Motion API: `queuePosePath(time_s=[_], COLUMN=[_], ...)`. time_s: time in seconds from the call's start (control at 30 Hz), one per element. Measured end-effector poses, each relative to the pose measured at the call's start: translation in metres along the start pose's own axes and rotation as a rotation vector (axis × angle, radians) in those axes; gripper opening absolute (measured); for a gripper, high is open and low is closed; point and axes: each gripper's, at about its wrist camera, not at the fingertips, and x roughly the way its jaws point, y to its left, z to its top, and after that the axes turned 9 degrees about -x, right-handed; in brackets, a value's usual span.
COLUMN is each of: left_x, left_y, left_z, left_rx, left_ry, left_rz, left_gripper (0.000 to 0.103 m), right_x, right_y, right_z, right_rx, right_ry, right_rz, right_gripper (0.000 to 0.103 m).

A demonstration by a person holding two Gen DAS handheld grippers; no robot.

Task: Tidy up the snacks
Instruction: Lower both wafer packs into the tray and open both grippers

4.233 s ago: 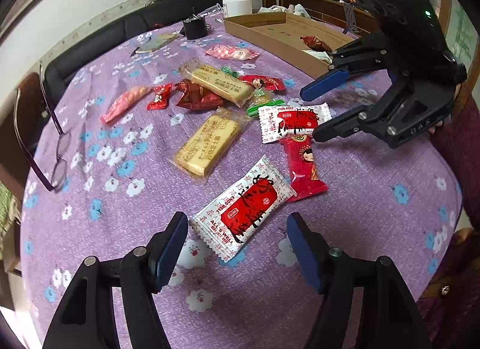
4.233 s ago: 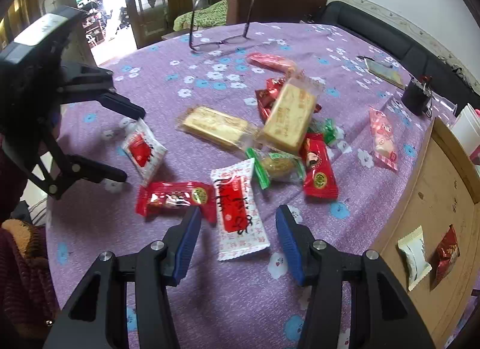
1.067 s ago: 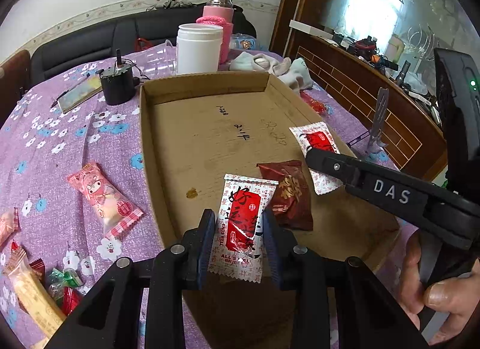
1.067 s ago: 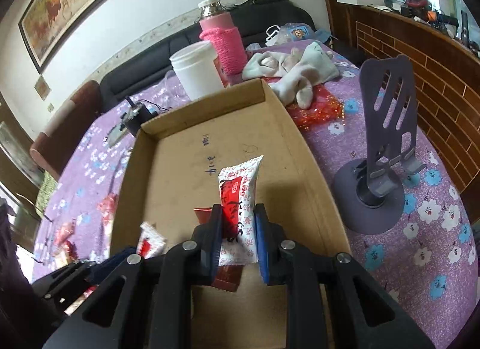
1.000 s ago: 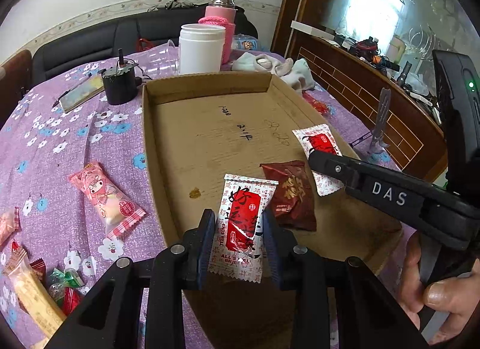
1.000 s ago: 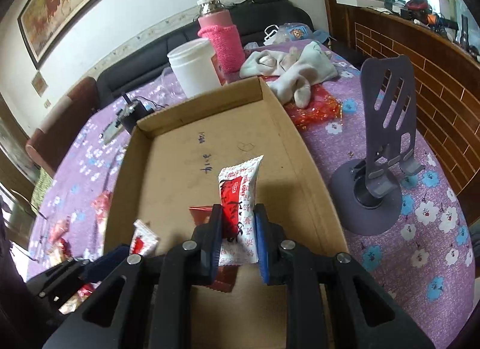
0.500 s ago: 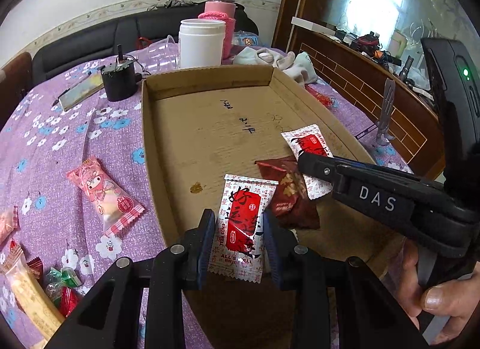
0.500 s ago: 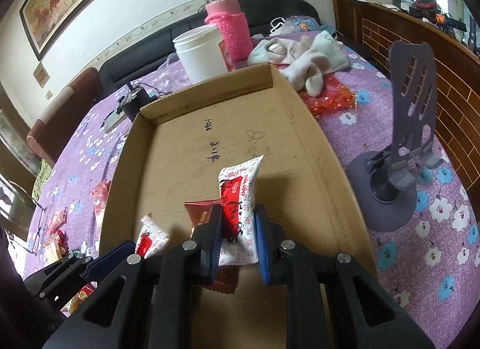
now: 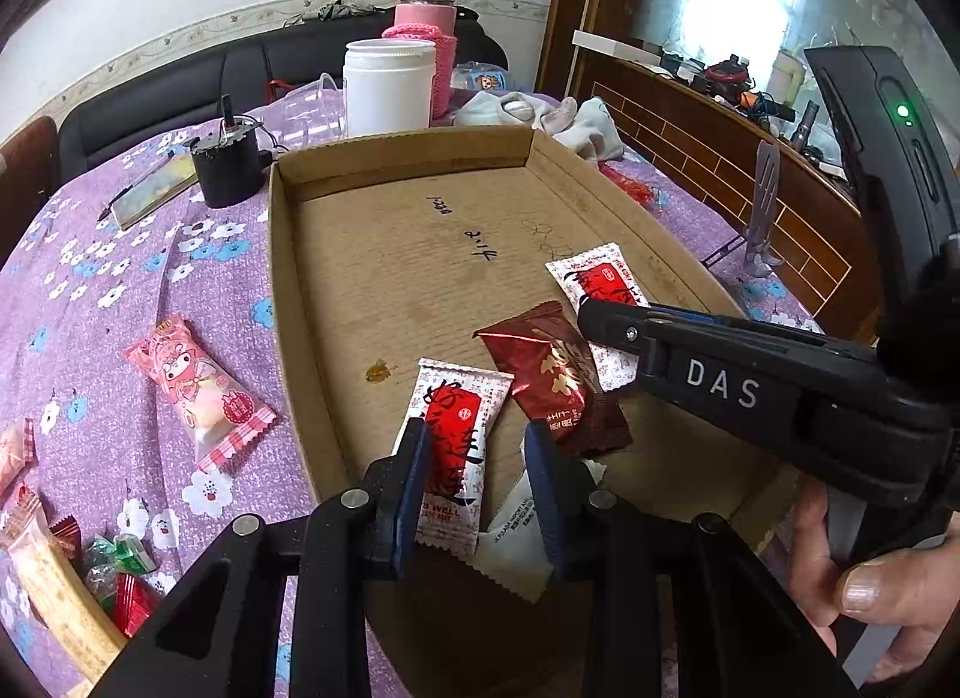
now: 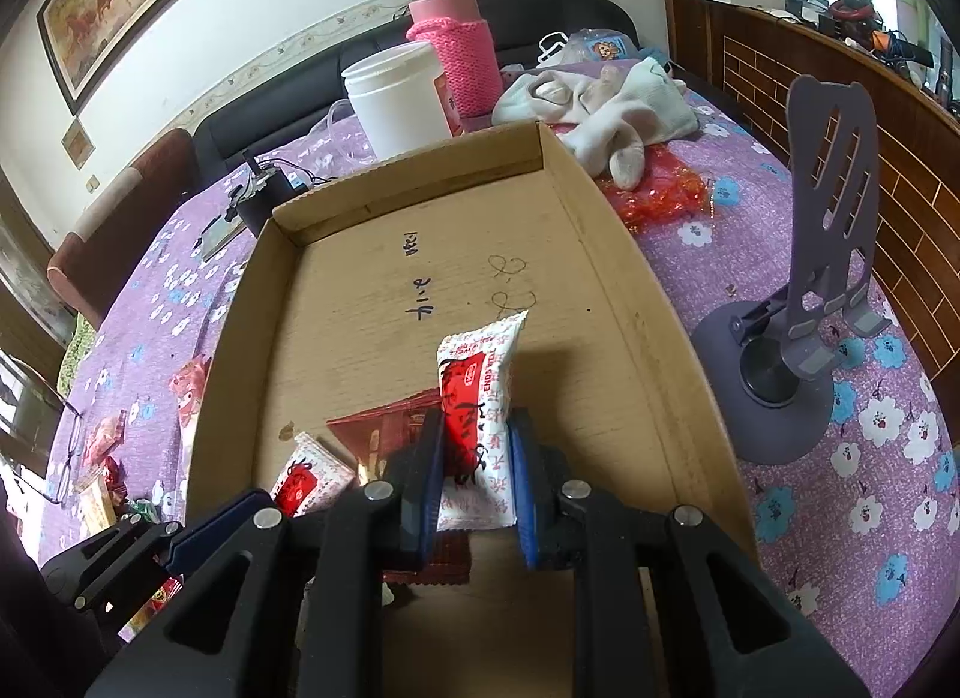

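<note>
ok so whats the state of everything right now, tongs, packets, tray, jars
left tongs: shut on a white and red packet, over the tray
right tongs: shut on a second white and red packet, over the tray
cardboard tray: open-topped, mostly bare
dark red packet: lying flat in the tray
white jar: upright, lid on
pink flask: upright, capped
pink packet: lying on the cloth, outside the tray

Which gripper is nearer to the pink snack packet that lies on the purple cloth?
The left gripper. It is over the box's near-left part, beside the pink snack packet. The right gripper is farther, toward the box's other side.
</note>
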Motion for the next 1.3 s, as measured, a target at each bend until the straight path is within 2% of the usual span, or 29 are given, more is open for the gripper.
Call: queuePosePath(time_s=[0.83,1.2,1.3], left_x=[-0.002,-0.005,-0.008], left_y=[-0.003,-0.011,-0.014], left_z=[-0.003,-0.009,-0.01], left_rx=[0.033,0.102,0.119], left_ry=[-0.016,-0.068,-0.082], left_rz=[0.022,0.087,0.091], left_gripper=[0.034,0.035,0.035], right_x=[0.001,-0.005,-0.007], right_y=[-0.002,0.003,0.002], right_z=[-0.001,-0.002,-0.002], right_rx=[0.008,-0.001,0.004], right_ry=[0.009,-0.002,-0.007], right_rz=[-0.02,-0.014,-0.017], right_gripper=[0.02,0.021,0.026])
